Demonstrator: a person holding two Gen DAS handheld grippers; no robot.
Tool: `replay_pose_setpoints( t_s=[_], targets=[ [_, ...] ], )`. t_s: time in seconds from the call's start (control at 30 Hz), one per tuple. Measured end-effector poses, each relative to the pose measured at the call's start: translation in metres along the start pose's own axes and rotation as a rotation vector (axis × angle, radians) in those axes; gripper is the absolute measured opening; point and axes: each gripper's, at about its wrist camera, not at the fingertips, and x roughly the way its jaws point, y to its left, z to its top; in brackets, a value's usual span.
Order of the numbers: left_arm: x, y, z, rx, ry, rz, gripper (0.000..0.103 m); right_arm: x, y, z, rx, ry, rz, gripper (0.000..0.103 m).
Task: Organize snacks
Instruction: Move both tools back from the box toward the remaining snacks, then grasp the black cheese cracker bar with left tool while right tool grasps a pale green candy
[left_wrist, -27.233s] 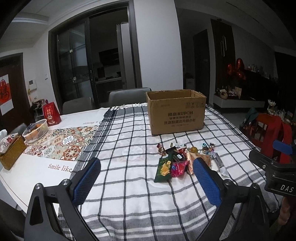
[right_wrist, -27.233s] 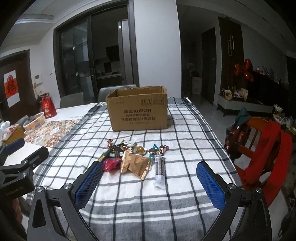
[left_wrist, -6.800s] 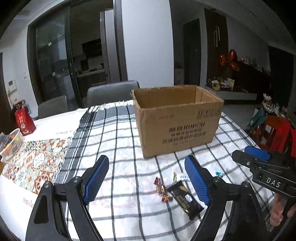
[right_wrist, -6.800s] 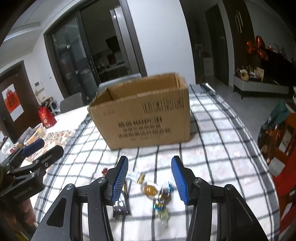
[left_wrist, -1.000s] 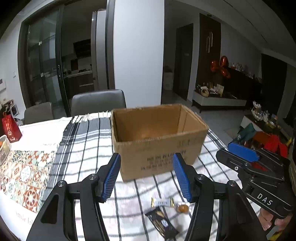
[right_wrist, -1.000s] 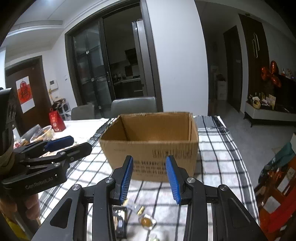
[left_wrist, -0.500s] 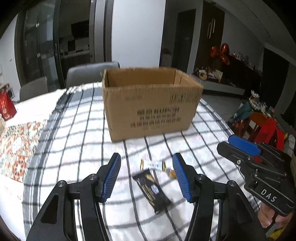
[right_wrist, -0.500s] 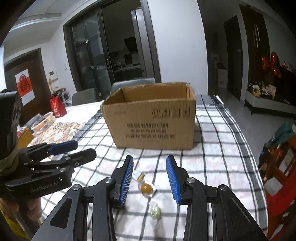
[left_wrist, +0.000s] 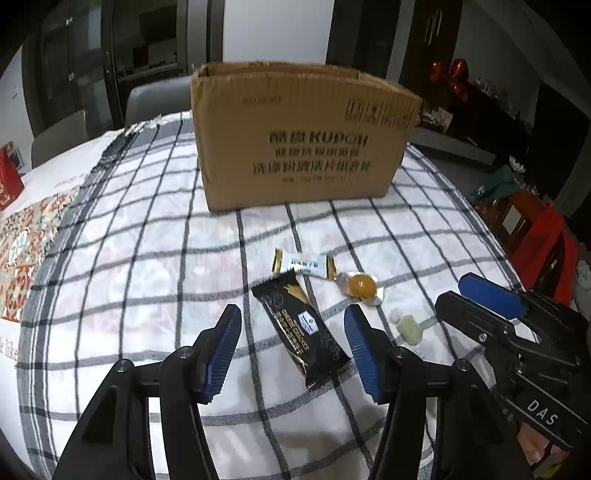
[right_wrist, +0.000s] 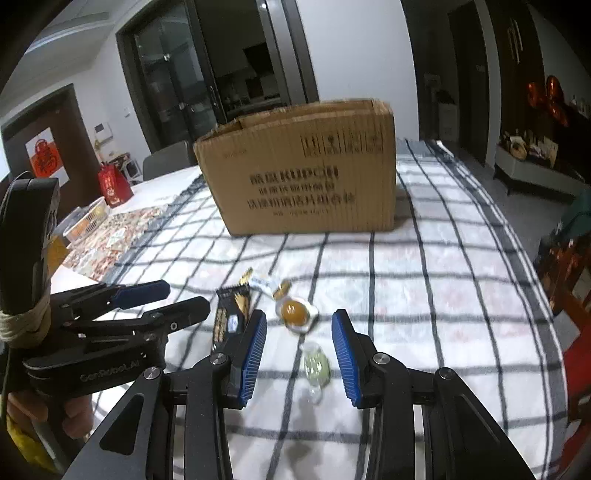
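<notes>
Several snacks lie on the checked tablecloth in front of an open cardboard box (left_wrist: 303, 136), also in the right wrist view (right_wrist: 306, 188). A black bar wrapper (left_wrist: 299, 326) lies between the open fingers of my left gripper (left_wrist: 291, 349). A white and gold candy (left_wrist: 303, 263) and an orange jelly (left_wrist: 360, 286) lie just beyond. A pale green candy (right_wrist: 316, 363) lies between the open fingers of my right gripper (right_wrist: 298, 352), with the orange jelly (right_wrist: 294, 311) just ahead. Both grippers are low over the cloth and empty.
The checked cloth (left_wrist: 129, 258) covers the table. A patterned runner (left_wrist: 18, 236) and a red bag (right_wrist: 112, 184) are at the left. Grey chairs (left_wrist: 155, 96) stand behind the box. A red chair (left_wrist: 535, 236) stands off the right edge.
Both grippers have come down and forward from box height toward the snacks. The black bar now sits between the left fingers and the green candy between the right fingers.
</notes>
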Motion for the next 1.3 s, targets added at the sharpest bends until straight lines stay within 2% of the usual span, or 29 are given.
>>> replay_pose_setpoints(
  t_s=[0.5,0.57,0.83,0.97,1.1,1.3],
  targets=[
    [0.033,-0.002,-0.008,-0.022,0.061,0.024,0.055,0.024,-0.009,-0.022,0.042,0.088,0.016,0.037],
    [0.037,-0.003,-0.007,-0.026,0.067,0.029,0.054,0.027,-0.009,-0.023,0.045,0.097,0.022,0.033],
    [0.053,-0.006,-0.007,-0.037,0.088,0.053,0.054,0.036,-0.010,-0.027,0.045,0.120,0.021,0.032],
    [0.056,-0.007,-0.006,-0.041,0.084,0.072,0.054,0.040,-0.009,-0.027,0.037,0.123,0.012,0.028],
    [0.057,-0.007,-0.005,-0.041,0.071,0.087,0.048,0.043,-0.008,-0.027,0.026,0.127,-0.001,0.020],
    [0.053,-0.001,-0.008,-0.054,0.058,0.069,0.039,0.041,-0.008,-0.027,0.023,0.116,-0.016,0.020]
  ],
)
